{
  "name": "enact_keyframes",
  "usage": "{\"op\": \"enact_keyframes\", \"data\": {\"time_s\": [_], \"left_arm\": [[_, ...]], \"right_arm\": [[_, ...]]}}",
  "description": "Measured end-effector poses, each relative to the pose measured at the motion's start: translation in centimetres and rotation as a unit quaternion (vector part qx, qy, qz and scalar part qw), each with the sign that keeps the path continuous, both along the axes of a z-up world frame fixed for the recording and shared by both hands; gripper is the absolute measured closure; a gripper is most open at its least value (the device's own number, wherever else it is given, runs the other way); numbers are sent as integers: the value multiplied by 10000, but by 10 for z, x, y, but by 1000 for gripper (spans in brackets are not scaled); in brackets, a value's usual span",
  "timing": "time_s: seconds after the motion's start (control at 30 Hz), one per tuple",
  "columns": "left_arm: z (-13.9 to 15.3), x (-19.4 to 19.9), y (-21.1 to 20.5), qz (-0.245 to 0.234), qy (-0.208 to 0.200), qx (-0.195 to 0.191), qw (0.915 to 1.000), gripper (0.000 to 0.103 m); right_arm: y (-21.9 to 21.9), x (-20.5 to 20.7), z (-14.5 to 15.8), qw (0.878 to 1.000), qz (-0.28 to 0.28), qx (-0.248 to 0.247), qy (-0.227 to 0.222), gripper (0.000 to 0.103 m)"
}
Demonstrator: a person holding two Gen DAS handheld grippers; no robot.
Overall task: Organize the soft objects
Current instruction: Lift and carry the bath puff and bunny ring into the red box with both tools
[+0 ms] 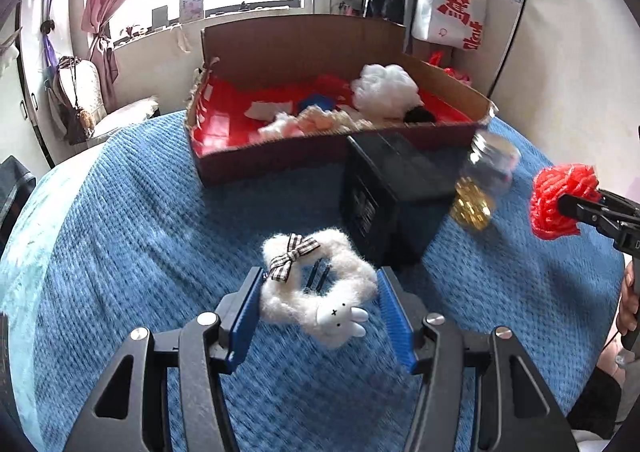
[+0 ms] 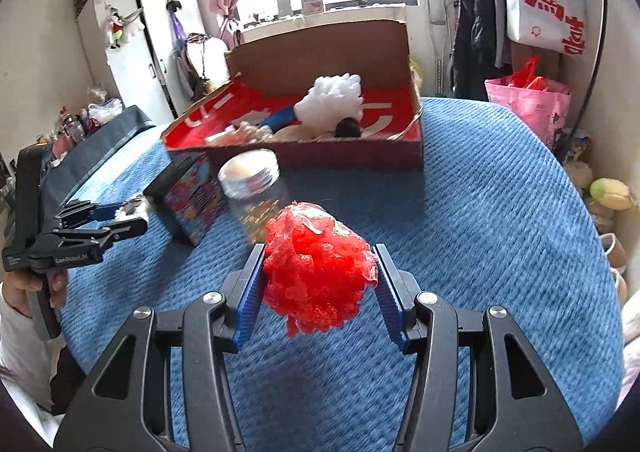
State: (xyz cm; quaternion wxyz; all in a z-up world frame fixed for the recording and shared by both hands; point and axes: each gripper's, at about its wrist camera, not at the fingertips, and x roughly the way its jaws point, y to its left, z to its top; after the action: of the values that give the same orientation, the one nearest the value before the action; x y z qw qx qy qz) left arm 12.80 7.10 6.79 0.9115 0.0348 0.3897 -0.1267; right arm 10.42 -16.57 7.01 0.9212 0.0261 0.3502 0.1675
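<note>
From the left wrist view, the left gripper (image 1: 318, 310) hangs low over the blue bedspread (image 1: 132, 236) with its jaws spread wide, one blue pad on each side of a single fluffy white scrunchie (image 1: 316, 288) that lies on the bed. It carries one checked bow and one little white rabbit face. I cannot tell whether the pads touch the fluff. Just behind it stands one black box (image 1: 394, 196), and beside that one clear jar (image 1: 486, 180) with gold pieces inside, blurred. Further back sits one open cardboard box (image 1: 288, 48) with a red lining, holding one white puff (image 1: 386, 90) and several smaller soft things too jumbled to count. At the right edge, the right gripper (image 1: 568, 204) holds one red mesh puff (image 1: 558, 204) in the air.

From the right wrist view, the right gripper (image 2: 320, 284) has its jaws pinching the red mesh puff (image 2: 318, 272) from both sides, above the bedspread (image 2: 500, 232). Ahead are the jar (image 2: 252, 188), the black box (image 2: 188, 196) and the cardboard box (image 2: 320, 48), with the white puff (image 2: 332, 100) inside. The left gripper (image 2: 134, 218) shows at the left edge, low by the black box.
</note>
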Motion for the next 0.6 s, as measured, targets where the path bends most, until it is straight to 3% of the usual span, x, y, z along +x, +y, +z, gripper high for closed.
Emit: {"op": "enact_keyframes", "data": {"time_s": [0.33,0.6], "left_arm": [[25,49,9,-1,-76,-133,9999,44],[58,85,-5,-389,-245,-344,9984,44]], "right_arm": [[-2,52,17,9999,-39,-54,-102,53],[15,100,38,9994,195,-161,-246,53]]}}
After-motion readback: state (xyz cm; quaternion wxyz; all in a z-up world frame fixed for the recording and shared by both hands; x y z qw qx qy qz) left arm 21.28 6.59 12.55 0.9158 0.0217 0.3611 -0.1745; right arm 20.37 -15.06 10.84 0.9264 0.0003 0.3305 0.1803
